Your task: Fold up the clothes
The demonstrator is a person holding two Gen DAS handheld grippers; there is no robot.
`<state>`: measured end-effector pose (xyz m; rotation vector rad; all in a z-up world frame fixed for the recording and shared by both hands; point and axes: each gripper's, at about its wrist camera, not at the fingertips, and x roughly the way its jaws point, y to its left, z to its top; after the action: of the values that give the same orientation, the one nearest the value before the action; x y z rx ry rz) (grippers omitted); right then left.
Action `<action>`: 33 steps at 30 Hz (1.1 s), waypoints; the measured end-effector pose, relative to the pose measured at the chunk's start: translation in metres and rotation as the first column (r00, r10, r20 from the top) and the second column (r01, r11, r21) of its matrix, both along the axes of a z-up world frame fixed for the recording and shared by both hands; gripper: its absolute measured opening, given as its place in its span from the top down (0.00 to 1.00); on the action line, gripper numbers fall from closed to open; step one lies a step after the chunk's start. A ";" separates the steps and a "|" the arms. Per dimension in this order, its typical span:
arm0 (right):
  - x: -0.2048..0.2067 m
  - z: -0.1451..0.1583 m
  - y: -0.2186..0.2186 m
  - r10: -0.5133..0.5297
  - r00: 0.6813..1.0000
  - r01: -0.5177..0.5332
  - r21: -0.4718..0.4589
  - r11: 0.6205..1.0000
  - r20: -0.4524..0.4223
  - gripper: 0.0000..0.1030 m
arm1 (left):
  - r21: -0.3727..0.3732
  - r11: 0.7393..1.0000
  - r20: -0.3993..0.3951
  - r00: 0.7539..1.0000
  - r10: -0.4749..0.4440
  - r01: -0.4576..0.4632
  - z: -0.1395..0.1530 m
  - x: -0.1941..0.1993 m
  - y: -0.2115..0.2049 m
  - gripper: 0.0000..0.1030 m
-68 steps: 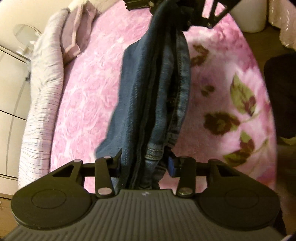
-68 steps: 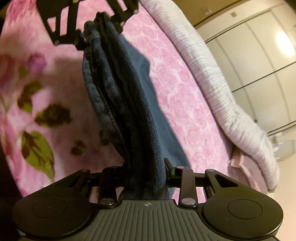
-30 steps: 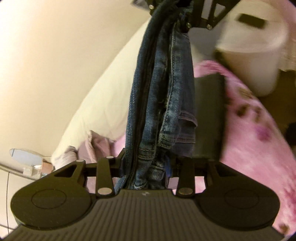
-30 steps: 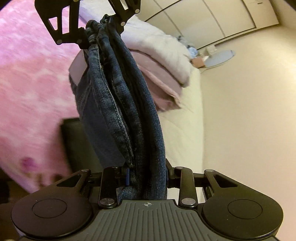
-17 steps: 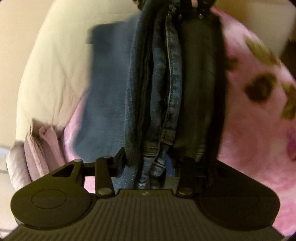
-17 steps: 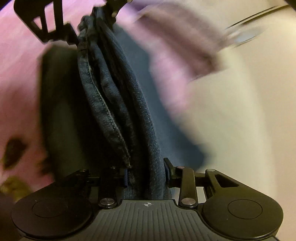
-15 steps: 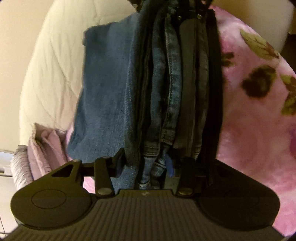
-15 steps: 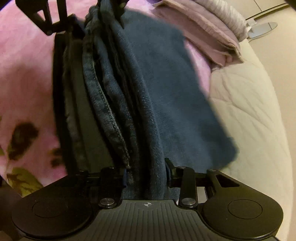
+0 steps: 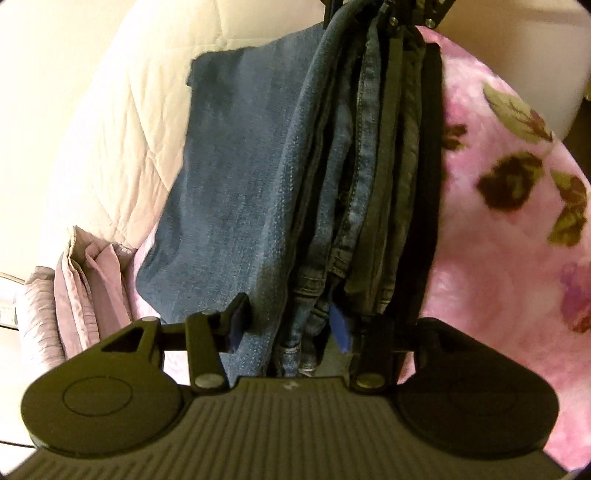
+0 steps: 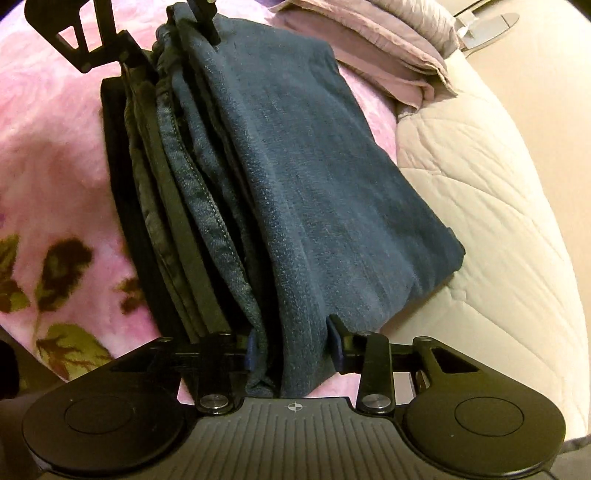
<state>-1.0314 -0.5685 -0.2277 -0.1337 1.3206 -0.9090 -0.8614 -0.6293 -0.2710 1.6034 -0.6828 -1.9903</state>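
The folded blue jeans (image 9: 236, 192) lie on top of a stack of dark folded clothes (image 9: 410, 206) on the pink floral blanket (image 9: 509, 236). My left gripper (image 9: 288, 325) holds one end of the jeans, jaws partly spread but still around the denim. My right gripper (image 10: 293, 349) holds the opposite end of the jeans (image 10: 317, 177) the same way. Each gripper shows at the top of the other's view, the right one in the left wrist view (image 9: 384, 11) and the left one in the right wrist view (image 10: 147, 33).
A cream quilted duvet (image 9: 96, 122) lies beside the stack. Folded mauve bedding (image 10: 373, 40) sits at the bed's far side. The dark stack (image 10: 147, 206) under the jeans holds grey and black garments.
The jeans were carried hanging between both grippers, swung across the bed and lowered onto the dark stack. Both jaws now stand slightly wider around the denim.
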 end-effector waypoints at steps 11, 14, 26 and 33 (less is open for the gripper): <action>0.016 -0.016 0.004 0.002 1.000 -0.001 0.013 1.000 -0.015 0.64 | 0.024 0.999 0.004 0.999 0.033 -0.034 0.006 0.006 0.016 0.63; 0.020 -0.014 0.016 0.005 0.999 -0.005 0.005 1.000 -0.041 0.59 | 0.032 0.998 -0.007 0.999 0.048 -0.048 0.010 0.008 0.017 0.63; -0.010 0.029 0.036 -0.311 0.932 0.293 0.116 0.949 0.187 0.45 | 0.307 0.874 -0.157 0.885 0.438 -0.378 0.062 0.042 0.027 0.44; -0.040 0.056 0.024 -0.669 0.584 0.531 0.406 0.744 0.460 0.32 | 0.560 0.560 -0.261 0.511 0.819 -0.610 0.087 0.072 0.018 0.24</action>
<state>-1.0711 -0.5446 -0.1718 0.7922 0.8541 -1.2363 -0.7890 -0.6113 -0.1836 1.1450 0.6109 -1.7571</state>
